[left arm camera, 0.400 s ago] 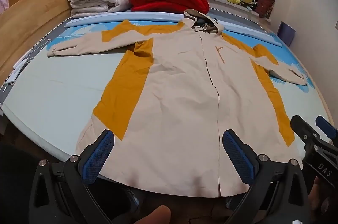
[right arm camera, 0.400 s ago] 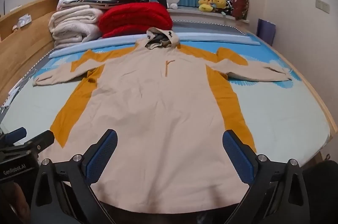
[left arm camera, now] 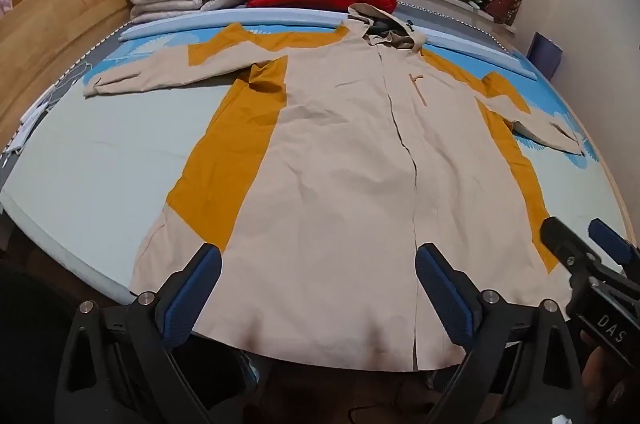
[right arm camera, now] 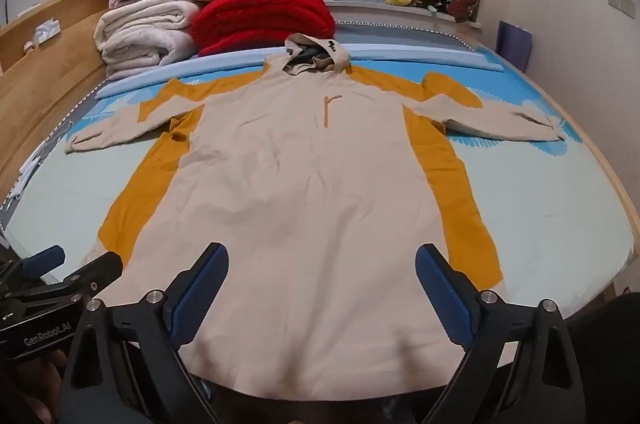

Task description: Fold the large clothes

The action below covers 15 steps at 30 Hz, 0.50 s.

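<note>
The bed carries a beige and mustard hooded coat spread flat, sleeves out, hem at the near edge. Above that hem the left gripper and right gripper hover, fingers apart, holding nothing.

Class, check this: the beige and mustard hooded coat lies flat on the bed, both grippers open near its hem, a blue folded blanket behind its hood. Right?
One error: the folded blanket behind the hood is red, as the right wrist view shows. The coat, bed, left gripper and right gripper are as stated.
</note>
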{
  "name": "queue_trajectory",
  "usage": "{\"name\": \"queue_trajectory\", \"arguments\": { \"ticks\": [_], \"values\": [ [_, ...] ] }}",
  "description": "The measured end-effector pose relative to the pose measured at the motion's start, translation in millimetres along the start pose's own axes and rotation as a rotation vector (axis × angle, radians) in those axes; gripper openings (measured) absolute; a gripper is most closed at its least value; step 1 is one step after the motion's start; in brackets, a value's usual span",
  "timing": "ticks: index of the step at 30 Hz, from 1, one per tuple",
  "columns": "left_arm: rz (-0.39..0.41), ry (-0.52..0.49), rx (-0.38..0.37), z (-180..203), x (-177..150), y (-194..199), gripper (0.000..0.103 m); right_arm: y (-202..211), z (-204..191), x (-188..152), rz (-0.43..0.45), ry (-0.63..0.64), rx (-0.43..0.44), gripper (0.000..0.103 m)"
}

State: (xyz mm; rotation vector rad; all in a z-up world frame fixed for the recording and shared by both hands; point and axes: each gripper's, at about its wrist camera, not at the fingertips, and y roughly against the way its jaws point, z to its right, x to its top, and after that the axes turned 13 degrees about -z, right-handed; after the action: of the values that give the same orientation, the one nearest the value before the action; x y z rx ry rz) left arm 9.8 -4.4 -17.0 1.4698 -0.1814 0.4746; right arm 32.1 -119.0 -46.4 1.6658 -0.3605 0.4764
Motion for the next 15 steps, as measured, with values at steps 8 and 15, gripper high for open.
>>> {"name": "queue_trajectory", "arguments": {
  "ticks": [8,15],
  "values": [
    [0.042,-0.035,0.013,11,-4,3,0.096,2,-2,-2,-0.007,0.010,0.012,0.078],
    [0.067,-0.046,-0.006,18,-6,6,0.096,6,-7,-3,0.017,0.034,0.006,0.078]
  ]
}}
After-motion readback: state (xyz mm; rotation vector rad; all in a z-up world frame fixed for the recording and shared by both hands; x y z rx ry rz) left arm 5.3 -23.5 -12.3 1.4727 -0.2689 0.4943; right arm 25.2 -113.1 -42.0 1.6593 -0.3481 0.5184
